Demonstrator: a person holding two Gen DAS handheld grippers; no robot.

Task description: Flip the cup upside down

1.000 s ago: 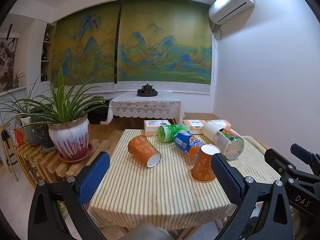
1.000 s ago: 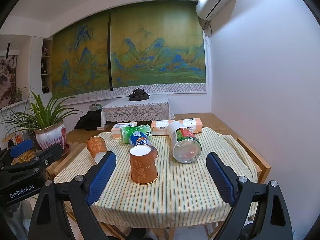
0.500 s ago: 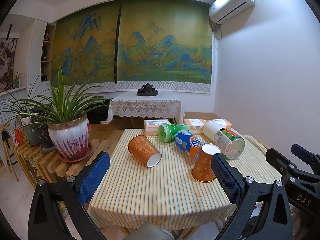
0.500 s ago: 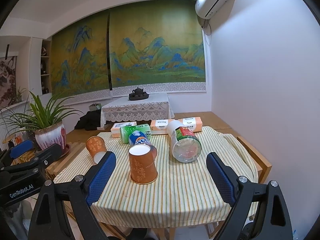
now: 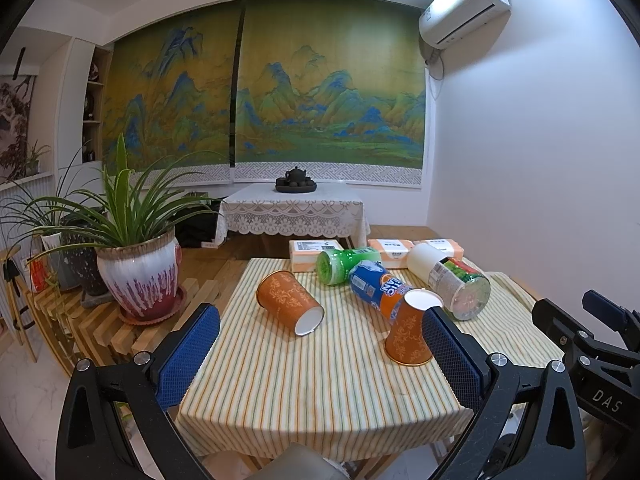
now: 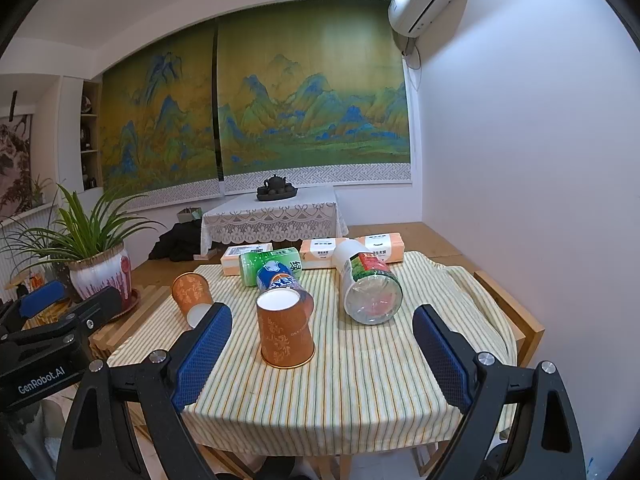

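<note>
Two orange paper cups are on the striped table. One cup [image 5: 410, 332] [image 6: 285, 330] stands upside down, wide rim on the cloth, white base up. The other cup [image 5: 289, 302] [image 6: 192, 292] lies on its side at the left, mouth toward me. My left gripper [image 5: 320, 356] is open and empty, held back over the table's near edge. My right gripper [image 6: 322, 356] is open and empty too, a little short of the upside-down cup. Each gripper shows at the edge of the other's view.
A blue and orange soda can [image 5: 376, 286], a green can [image 5: 344, 265] and a clear jar with a white lid [image 6: 366, 282] lie on their sides behind the cups. Tissue packs [image 6: 348, 250] line the far edge. A potted plant [image 5: 136, 268] stands at the left.
Nothing on the table has moved. Both grippers stay open and have only drifted slightly.
</note>
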